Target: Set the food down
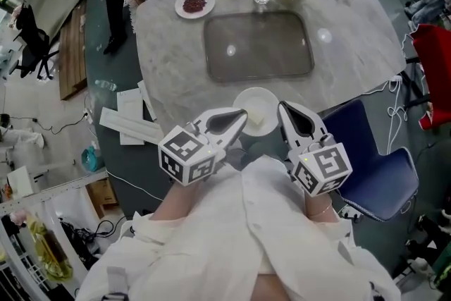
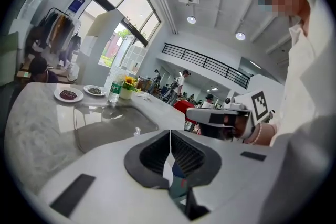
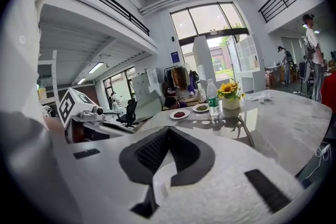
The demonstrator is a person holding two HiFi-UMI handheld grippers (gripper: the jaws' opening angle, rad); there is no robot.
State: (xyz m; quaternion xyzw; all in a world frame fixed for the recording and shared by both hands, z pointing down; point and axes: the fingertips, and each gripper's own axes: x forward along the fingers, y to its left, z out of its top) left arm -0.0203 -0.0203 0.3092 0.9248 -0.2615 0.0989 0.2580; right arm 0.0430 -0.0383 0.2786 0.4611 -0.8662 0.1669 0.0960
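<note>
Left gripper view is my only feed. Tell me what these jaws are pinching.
Observer: From the head view, the left gripper is shut on the left rim of a white bowl.
Operator: Report the other gripper.
Observer: The right gripper is shut on the opposite rim of the same bowl.
Operator: Place the bowl for me.
Observer: It is at the near edge of the table, on the person's side of the grey tray. I cannot tell whether it is resting or lifted.
</note>
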